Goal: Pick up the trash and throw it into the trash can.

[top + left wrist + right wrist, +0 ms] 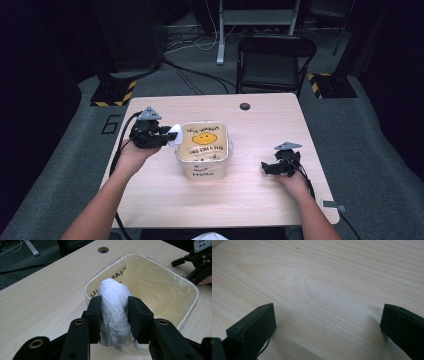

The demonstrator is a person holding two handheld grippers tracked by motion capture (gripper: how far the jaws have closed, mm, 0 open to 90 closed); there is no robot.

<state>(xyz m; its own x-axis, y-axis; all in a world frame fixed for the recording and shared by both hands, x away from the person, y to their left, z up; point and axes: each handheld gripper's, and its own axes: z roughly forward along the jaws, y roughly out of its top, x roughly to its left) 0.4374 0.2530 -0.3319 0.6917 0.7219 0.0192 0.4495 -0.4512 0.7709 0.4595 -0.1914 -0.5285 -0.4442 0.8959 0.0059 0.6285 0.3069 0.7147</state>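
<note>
While your left forearm reaches in from 7 o'clock, your left gripper (167, 136) pinches a white paper wad (113, 312) at the cream bin's (223, 152) 9 o'clock rim, and your right gripper (264, 167) rests at 3 o'clock on the table (260, 120), jaws spread wide, holding nothing.

Left gripper (167, 136): black body showing a grey three-cornered plate on top, a black cable trailing down; brass-ringed holes showing on its black linkage arms. Right gripper (266, 168): black, wearing the same grey plate, its cable trailing too; blocky black jaws. Forearms showing bare, sleeves possibly out of frame.
</note>
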